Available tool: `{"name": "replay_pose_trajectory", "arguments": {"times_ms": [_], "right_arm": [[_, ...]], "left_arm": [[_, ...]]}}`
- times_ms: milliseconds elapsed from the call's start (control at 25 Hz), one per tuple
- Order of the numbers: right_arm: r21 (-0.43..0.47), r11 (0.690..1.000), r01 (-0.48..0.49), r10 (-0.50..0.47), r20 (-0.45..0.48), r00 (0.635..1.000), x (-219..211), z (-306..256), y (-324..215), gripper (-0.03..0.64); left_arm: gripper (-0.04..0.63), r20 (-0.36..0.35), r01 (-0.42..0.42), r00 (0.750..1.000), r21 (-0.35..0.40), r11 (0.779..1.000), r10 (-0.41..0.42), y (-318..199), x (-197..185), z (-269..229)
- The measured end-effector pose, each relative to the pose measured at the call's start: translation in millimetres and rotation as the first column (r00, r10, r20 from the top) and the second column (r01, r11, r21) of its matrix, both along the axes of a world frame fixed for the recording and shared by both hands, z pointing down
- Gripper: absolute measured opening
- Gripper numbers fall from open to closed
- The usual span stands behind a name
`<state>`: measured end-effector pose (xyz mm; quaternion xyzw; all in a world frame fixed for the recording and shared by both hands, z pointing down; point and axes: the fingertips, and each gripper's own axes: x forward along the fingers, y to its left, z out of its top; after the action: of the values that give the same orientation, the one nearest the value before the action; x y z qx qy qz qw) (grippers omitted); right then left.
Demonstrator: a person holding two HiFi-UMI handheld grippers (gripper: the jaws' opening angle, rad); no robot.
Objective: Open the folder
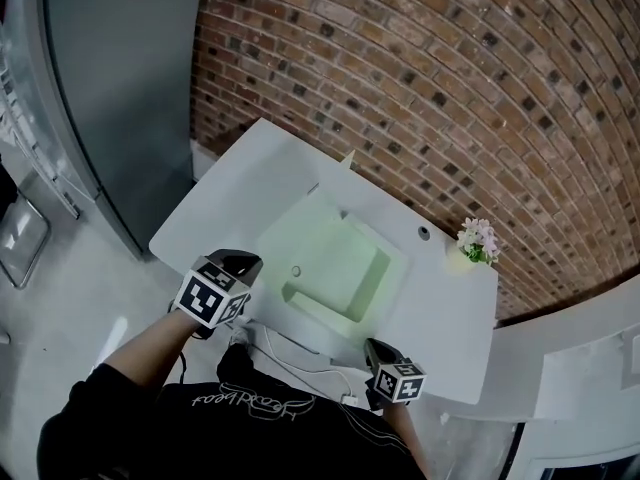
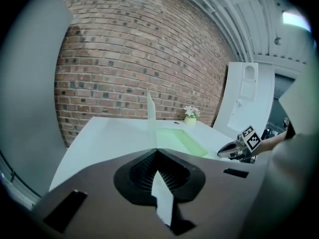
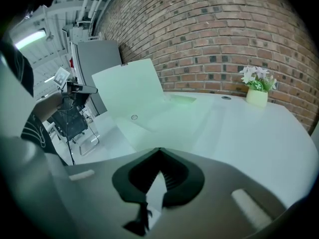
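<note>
Grey fingers of the left gripper (image 2: 157,150) are pressed together with nothing between them, and so are those of the right gripper (image 3: 159,150), both at the near edge of the white worktop (image 1: 450,308). Straight ahead of the left fingers lies the pale green folder (image 1: 330,263), with its cover (image 2: 150,111) standing nearly upright and edge-on to them, while the right fingers face its broad side. I judge the left gripper to be nearer the cover, so it would part its fingers and take that edge.

place: office | cues: brick wall (image 1: 450,68), white table (image 1: 450,318), potted flowers (image 1: 478,240), chair (image 3: 70,121)
</note>
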<state>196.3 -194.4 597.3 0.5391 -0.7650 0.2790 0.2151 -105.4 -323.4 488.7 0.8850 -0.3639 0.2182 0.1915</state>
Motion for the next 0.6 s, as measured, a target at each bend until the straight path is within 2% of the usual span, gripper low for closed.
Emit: {"name": "replay_pose_trajectory", "arguments": {"times_ms": [120, 280, 520, 600], "right_arm": [[0.005, 1.000, -0.004, 0.004, 0.014, 1.000, 4, 3, 2, 0.002], [0.017, 1.000, 0.000, -0.001, 0.013, 1.000, 4, 2, 1, 0.002], [0.011, 1.000, 0.011, -0.011, 0.019, 1.000, 3, 4, 0, 0.003], [0.007, 1.000, 0.013, -0.013, 0.022, 1.000, 5, 4, 0, 0.002]], "left_arm": [[0.005, -0.055, 0.034, 0.998, -0.036, 0.999, -0.036, -6, -10, 7], [0.005, -0.086, 0.097, 0.991, -0.093, 0.991, -0.105, -18, -31, 20], [0.005, -0.111, 0.183, 0.972, -0.182, 0.966, -0.205, -34, -59, 45], [0.005, -0.140, 0.198, 0.962, -0.221, 0.955, -0.233, -39, -62, 54]]}}
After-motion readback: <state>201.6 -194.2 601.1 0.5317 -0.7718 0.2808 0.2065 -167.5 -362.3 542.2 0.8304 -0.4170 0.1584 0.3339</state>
